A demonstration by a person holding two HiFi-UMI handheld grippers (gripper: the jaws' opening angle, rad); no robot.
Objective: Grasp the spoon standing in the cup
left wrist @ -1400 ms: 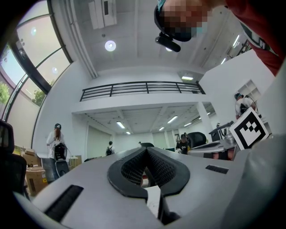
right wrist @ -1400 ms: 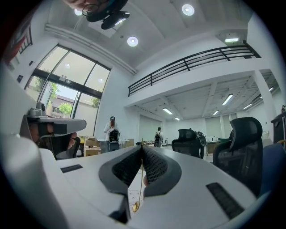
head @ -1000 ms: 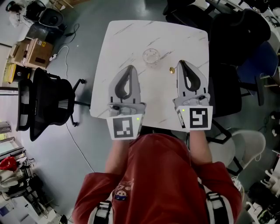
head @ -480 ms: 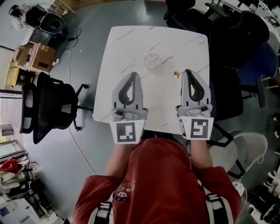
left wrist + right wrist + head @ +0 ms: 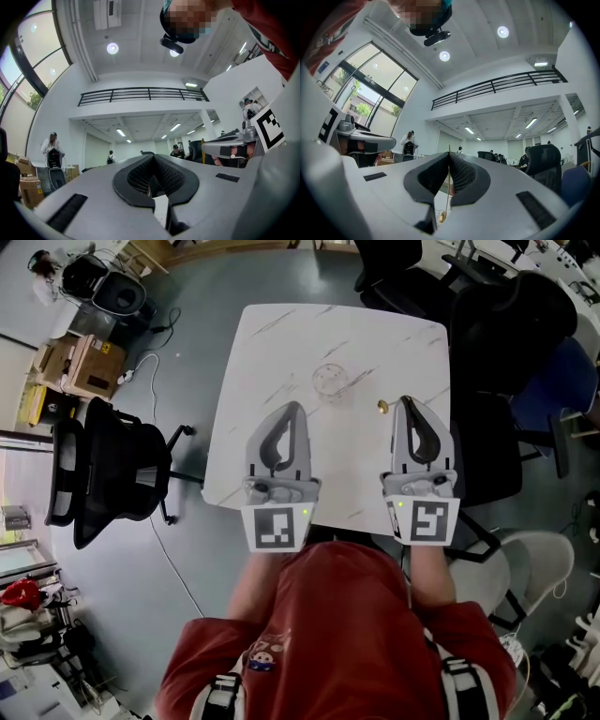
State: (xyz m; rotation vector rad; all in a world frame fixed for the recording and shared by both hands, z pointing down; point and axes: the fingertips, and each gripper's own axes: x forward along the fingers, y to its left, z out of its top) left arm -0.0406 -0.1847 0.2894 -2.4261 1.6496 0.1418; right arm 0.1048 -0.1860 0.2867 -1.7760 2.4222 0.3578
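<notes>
A small clear glass cup (image 5: 329,381) stands near the middle of the white marble table (image 5: 272,334). My right gripper (image 5: 406,401) hovers to the right of the cup, shut on the thin gold spoon (image 5: 383,407). In the right gripper view the spoon (image 5: 443,216) hangs bowl-down, with its handle pinched at the tips of the right gripper (image 5: 449,154). No spoon shows in the cup. My left gripper (image 5: 293,407) sits below and left of the cup, shut with nothing in it. The left gripper (image 5: 153,157) also shows its tips together.
A black office chair (image 5: 112,465) stands left of the table and dark chairs (image 5: 511,315) crowd its right side. A cardboard box (image 5: 80,367) and cables lie on the floor at the far left. The table's near edge runs under both grippers.
Both grippers have drawn slightly back from the cup toward the table's near edge. The spoon has moved with the right gripper, a little farther right of the cup.
</notes>
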